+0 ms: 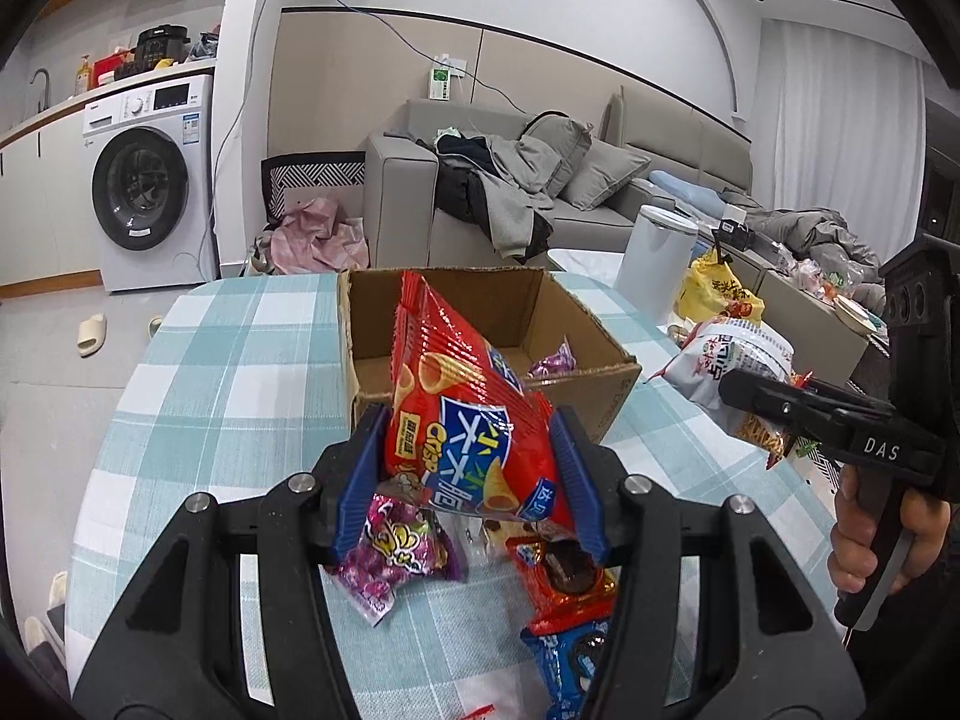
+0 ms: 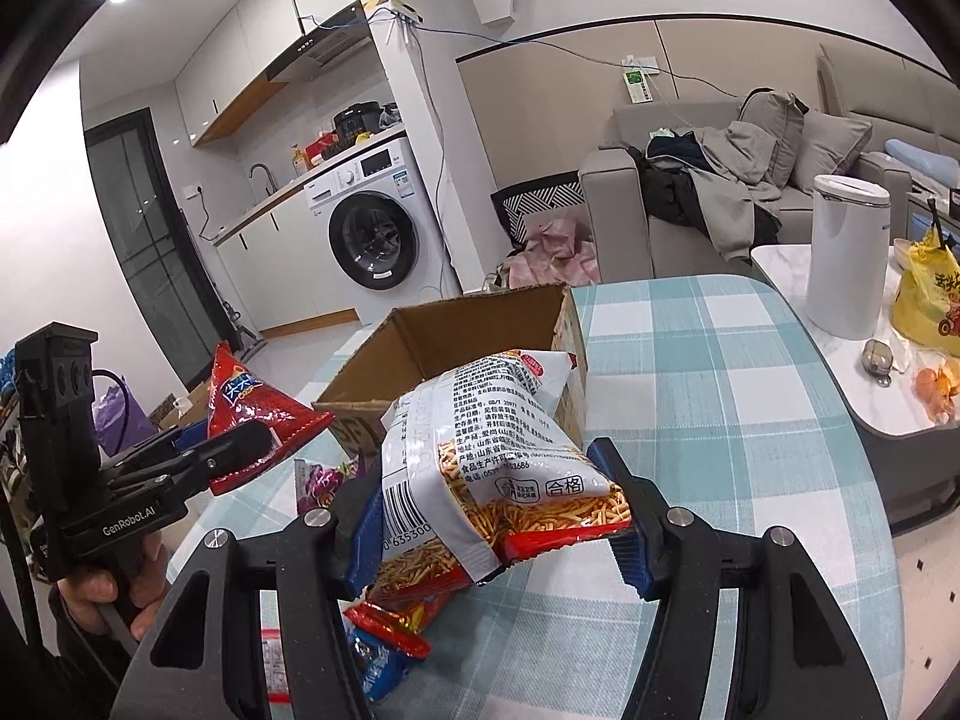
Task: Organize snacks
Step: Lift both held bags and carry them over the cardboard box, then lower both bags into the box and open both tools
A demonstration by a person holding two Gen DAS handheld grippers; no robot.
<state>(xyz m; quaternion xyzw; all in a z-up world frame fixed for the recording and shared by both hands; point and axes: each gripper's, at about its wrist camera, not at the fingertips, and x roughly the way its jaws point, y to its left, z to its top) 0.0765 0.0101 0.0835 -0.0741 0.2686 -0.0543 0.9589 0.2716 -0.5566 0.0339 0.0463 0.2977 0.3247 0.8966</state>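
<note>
My left gripper (image 1: 468,426) is shut on a red corn-crisp bag (image 1: 456,414) and holds it above the table, just before the open cardboard box (image 1: 600,378). The box holds a small purple packet (image 1: 555,360). My right gripper (image 2: 498,480) is shut on a white bag of fried sticks (image 2: 486,450), held up near the box (image 2: 456,330). The right gripper also shows at the right in the left wrist view (image 1: 756,396), and the left one at the left in the right wrist view (image 2: 252,438). Loose on the table lie a purple packet (image 1: 396,552), a red cookie pack (image 1: 564,582) and a blue cookie pack (image 1: 570,660).
The table has a teal checked cloth (image 1: 240,372). A white canister (image 2: 846,252) and a yellow bag (image 2: 927,294) stand on a white side table to the right. A sofa and a washing machine stand behind.
</note>
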